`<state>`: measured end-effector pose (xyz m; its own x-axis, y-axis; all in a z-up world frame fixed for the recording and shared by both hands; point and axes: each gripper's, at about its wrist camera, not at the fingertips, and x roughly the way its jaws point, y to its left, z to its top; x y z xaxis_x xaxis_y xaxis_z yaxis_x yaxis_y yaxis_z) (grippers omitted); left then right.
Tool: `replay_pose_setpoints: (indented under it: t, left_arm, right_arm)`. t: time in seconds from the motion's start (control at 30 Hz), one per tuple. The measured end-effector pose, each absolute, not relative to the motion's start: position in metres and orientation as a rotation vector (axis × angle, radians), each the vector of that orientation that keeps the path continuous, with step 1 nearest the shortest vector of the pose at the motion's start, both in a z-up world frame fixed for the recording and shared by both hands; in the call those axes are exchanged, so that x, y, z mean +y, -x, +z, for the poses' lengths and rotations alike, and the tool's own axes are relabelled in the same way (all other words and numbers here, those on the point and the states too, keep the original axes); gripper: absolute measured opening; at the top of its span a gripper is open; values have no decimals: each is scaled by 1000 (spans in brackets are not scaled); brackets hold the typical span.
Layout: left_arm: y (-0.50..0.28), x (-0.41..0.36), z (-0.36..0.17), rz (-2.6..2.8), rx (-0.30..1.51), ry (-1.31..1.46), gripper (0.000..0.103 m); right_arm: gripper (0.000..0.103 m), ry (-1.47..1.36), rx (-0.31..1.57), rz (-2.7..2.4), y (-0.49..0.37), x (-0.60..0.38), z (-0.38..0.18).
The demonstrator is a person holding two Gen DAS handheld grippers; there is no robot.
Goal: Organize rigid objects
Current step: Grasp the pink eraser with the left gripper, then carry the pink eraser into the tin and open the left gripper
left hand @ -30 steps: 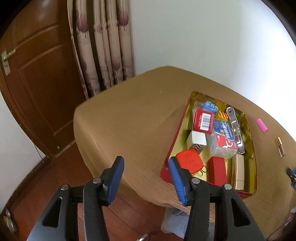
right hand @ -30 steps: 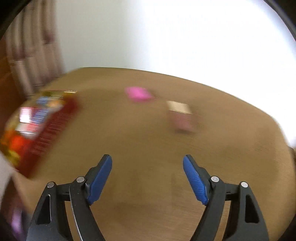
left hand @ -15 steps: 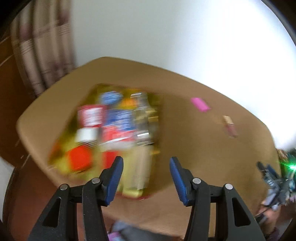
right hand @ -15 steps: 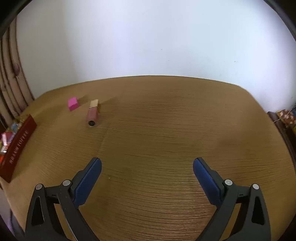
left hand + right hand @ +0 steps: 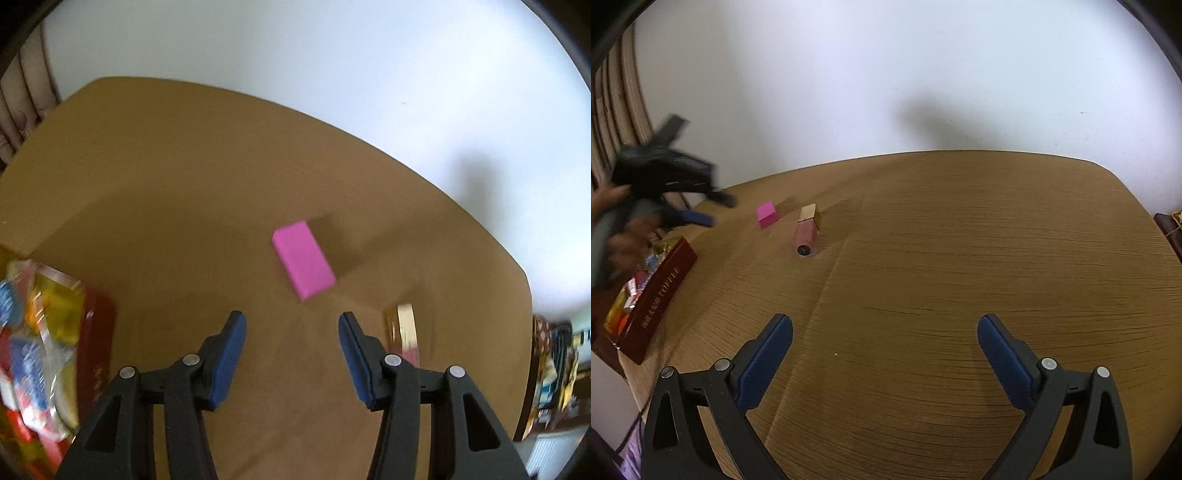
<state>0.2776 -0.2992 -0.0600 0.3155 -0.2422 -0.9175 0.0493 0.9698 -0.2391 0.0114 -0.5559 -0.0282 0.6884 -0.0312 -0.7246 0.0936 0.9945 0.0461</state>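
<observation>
A pink block (image 5: pixel 303 264) lies on the brown tablecloth just ahead of my open, empty left gripper (image 5: pixel 291 324). A pink tube with a gold cap (image 5: pixel 403 334) lies right of it, partly behind the right finger. The red tin box (image 5: pixel 99 339) full of small items sits at the left. In the right wrist view the pink block (image 5: pixel 765 214), the tube (image 5: pixel 806 233) and the red box (image 5: pixel 661 297) lie far left. The left gripper (image 5: pixel 696 218) hovers over them there, blurred. My right gripper (image 5: pixel 884 332) is wide open and empty above bare cloth.
The table (image 5: pixel 960 258) stands against a white wall. Its edges curve away at the right and front. Curtains (image 5: pixel 613 122) hang at the far left. Clutter on a shelf (image 5: pixel 554 369) shows beyond the table's right edge.
My left gripper has swung right from above the red box to just short of the pink block. My right gripper has opened wider and stays over the bare cloth.
</observation>
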Motion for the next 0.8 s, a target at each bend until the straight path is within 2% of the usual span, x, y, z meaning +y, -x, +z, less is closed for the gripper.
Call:
replay_pose_setpoints:
  t: [0.27, 0.5, 0.63, 0.7, 0.73, 0.8]
  left_arm:
    - [-336, -314, -95, -86, 1318, 167, 53]
    - [-348, -322, -106, -101, 1342, 197, 53]
    - [-338, -325, -105, -84, 1293, 190, 53]
    - [-332, -322, -104, -73, 1264, 208, 36]
    - [-330, -320, -103, -67, 1254, 196, 32]
    - [-326, -317, -103, -82, 1243, 200, 32]
  right_arm:
    - [100, -93, 792, -36, -4, -561, -23]
    - [100, -94, 789, -37, 6, -563, -16]
    - [100, -96, 791, -40, 4, -562, -15]
    - [100, -97, 792, -42, 5, -562, -14]
    - [100, -97, 792, -43, 0, -560, -17]
    - [100, -97, 794, -42, 0, -560, -17]
